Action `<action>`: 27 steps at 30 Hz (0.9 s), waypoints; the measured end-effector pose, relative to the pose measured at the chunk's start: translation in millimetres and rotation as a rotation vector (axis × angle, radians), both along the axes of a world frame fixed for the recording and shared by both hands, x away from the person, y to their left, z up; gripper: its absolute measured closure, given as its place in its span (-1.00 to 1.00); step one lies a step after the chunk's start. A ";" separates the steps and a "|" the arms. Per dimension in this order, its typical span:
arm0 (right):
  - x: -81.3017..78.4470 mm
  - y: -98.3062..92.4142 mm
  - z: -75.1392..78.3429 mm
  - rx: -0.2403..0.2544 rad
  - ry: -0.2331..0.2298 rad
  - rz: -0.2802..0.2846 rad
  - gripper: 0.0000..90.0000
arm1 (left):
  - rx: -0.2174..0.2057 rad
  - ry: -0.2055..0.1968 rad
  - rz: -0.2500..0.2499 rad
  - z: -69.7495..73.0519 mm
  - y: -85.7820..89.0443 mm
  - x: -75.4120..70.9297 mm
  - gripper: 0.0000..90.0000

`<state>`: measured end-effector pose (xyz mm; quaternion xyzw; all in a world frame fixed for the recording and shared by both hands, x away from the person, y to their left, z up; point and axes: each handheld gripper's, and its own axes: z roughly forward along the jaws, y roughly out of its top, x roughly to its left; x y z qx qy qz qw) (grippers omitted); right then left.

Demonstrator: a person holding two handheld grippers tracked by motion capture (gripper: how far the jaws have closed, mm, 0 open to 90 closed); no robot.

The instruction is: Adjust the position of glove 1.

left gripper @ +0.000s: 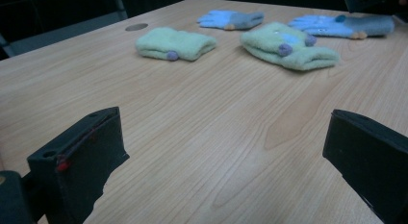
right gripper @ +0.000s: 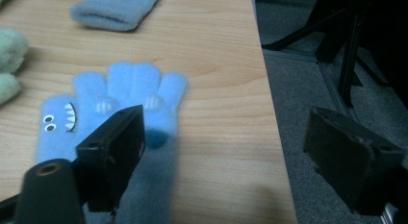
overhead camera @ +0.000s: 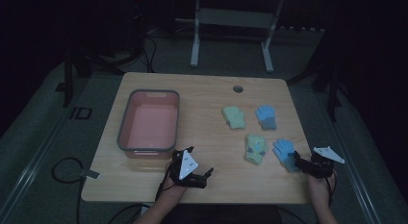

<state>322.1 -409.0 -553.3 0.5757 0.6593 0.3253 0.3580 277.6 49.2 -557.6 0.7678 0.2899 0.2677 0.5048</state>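
Note:
Four small knit gloves lie on the right half of the wooden table: a green glove and a blue glove farther back, a second green glove and a blue monster-face glove nearer. My left gripper hovers low near the front edge, open, with bare wood between its jaws. At the table's right edge my right gripper is open too. In the right gripper view one jaw hangs over the monster-face glove's grey cuff and the other over the floor.
A red bin with a grey rim stands on the left half of the table, just behind my left gripper. A round cable hole sits near the far edge. Carpeted floor drops off right of the table, with dark stand legs beyond.

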 end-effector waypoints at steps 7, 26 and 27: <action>-1.5 0.1 0.3 0.005 0.043 0.032 -0.73 | -0.013 0.015 0.001 0.4 2.2 1.6 -0.99; 9.1 -2.1 51.5 0.098 0.188 0.085 -0.53 | -0.014 0.010 -0.004 0.2 2.2 1.1 -0.99; 9.1 -2.1 51.5 0.098 0.188 0.085 -0.53 | -0.014 0.010 -0.004 0.2 2.2 1.1 -0.99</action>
